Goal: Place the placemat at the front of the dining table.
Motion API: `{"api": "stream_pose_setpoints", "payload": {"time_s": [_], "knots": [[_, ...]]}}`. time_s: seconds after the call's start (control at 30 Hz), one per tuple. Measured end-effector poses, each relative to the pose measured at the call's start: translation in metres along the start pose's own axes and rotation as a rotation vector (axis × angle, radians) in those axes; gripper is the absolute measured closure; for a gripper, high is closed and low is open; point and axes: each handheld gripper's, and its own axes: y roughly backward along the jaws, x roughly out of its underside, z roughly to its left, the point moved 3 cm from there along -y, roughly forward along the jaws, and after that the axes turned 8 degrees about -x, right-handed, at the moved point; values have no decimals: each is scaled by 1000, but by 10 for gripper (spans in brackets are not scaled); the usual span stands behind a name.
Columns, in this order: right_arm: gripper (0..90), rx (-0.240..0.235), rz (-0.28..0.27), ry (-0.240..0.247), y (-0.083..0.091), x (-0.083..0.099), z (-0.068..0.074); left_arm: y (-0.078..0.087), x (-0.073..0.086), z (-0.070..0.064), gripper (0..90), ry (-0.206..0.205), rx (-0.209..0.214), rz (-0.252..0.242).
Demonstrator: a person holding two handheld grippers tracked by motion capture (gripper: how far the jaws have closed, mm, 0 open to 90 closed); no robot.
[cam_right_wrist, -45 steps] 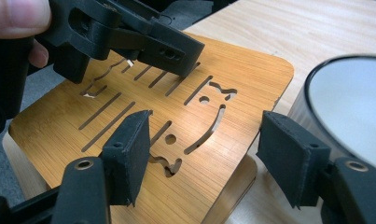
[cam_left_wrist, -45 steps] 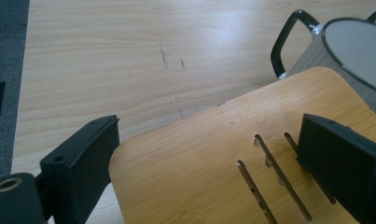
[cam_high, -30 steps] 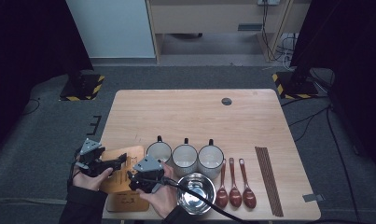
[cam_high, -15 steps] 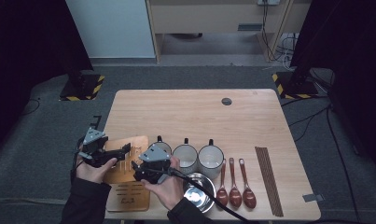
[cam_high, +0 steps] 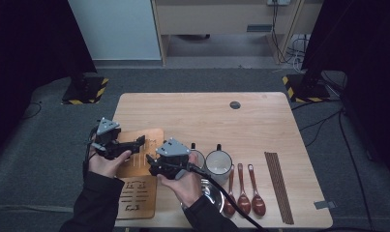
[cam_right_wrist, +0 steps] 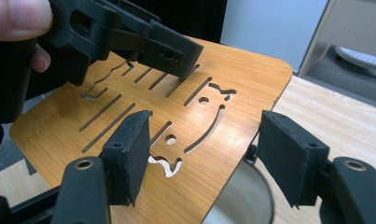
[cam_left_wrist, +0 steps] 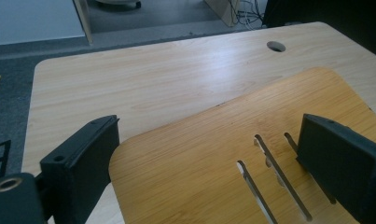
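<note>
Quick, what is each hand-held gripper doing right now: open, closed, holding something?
Left hand-held gripper: shut on the wooden board, lifted off the table.
Right hand-held gripper: open, jaws spread over the board, holding nothing.

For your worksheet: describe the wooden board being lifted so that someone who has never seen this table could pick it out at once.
Start at the pale wooden table and look to its near left corner. There, the flat orange-brown bamboo board with rounded corners is raised off the table, with the left gripper at it. Unlike the similar slotted board lying flat nearer the person, it is tilted in the air.
</note>
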Motion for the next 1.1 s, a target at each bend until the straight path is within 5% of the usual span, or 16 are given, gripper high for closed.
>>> {"api": "stream_pose_setpoints", "payload": {"time_s": [1.1], "knots": [[353, 71, -53, 19, 41, -24, -63, -29, -63, -51, 61, -44, 39, -45]]}}
